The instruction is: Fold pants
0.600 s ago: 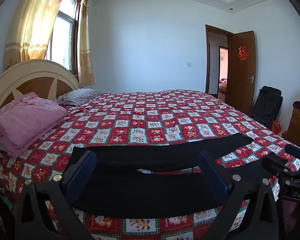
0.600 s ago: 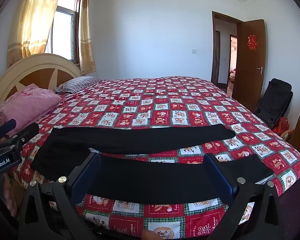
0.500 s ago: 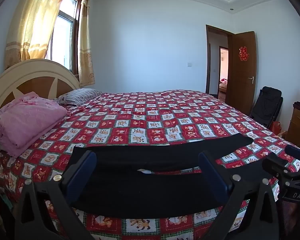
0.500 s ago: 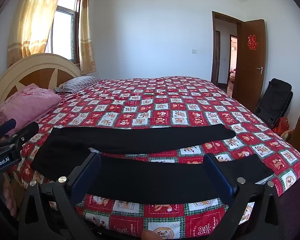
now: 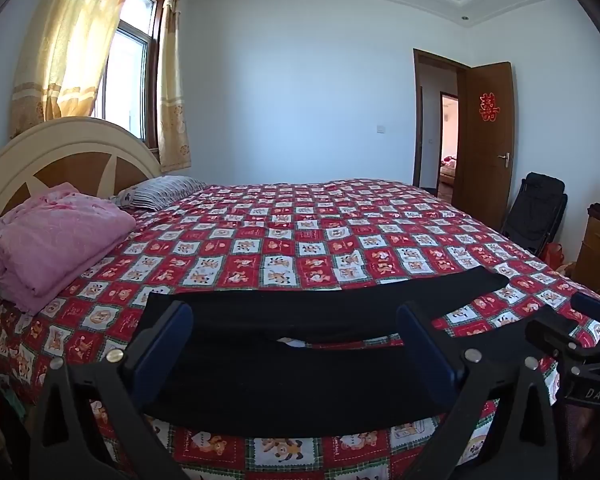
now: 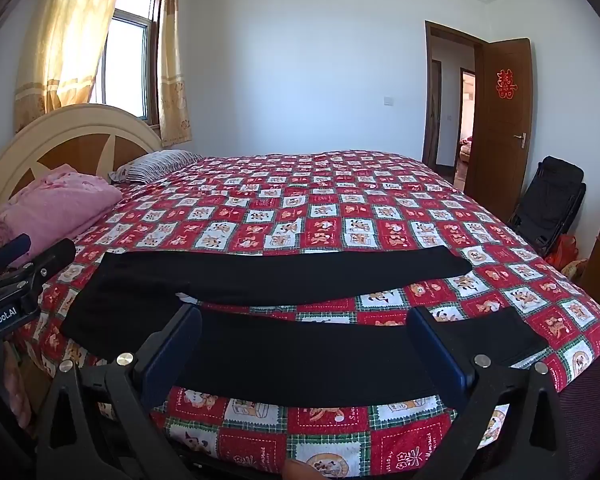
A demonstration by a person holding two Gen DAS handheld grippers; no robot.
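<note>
- the bed (image 5: 300, 216) filled most of both views, spread with a red, white and green patchwork quilt (image 6: 340, 216) printed with cartoon animals; everything below is placed against this bed.
- the headboard (image 5: 60, 148), cream with brown wedge panels, stood at the bed's left end, under a window with yellow curtains (image 5: 72, 40).
- the black pants (image 6: 284, 312) lay flat on the quilt along the bed's near edge, unfolded, waist toward the headboard end and the two legs running toward the foot end. the legs were spread apart, with a strip of quilt showing between them; the nearer leg lay close to the bed's edge.
- a folded pink blanket (image 5: 52, 248) sat on the bed's headboard end, near the near corner, well apart from the pants.
- a brown door (image 6: 504, 120) stood open in the wall beyond the bed's foot end, with a red paper ornament on it.
- a black folding chair (image 6: 552, 204) leaned beside the bed's foot end, near the door.
- a striped pillow (image 6: 156, 164) lay at the bed's headboard end, beyond the pink blanket.
- the left gripper (image 5: 294, 344) hovered above the bed's near edge over the waist end of the pants, its blue-padded jaws spread wide and holding nothing.
- the right gripper (image 6: 304, 344) hovered above the same edge over the nearer leg, jaws likewise spread wide and empty.
</note>
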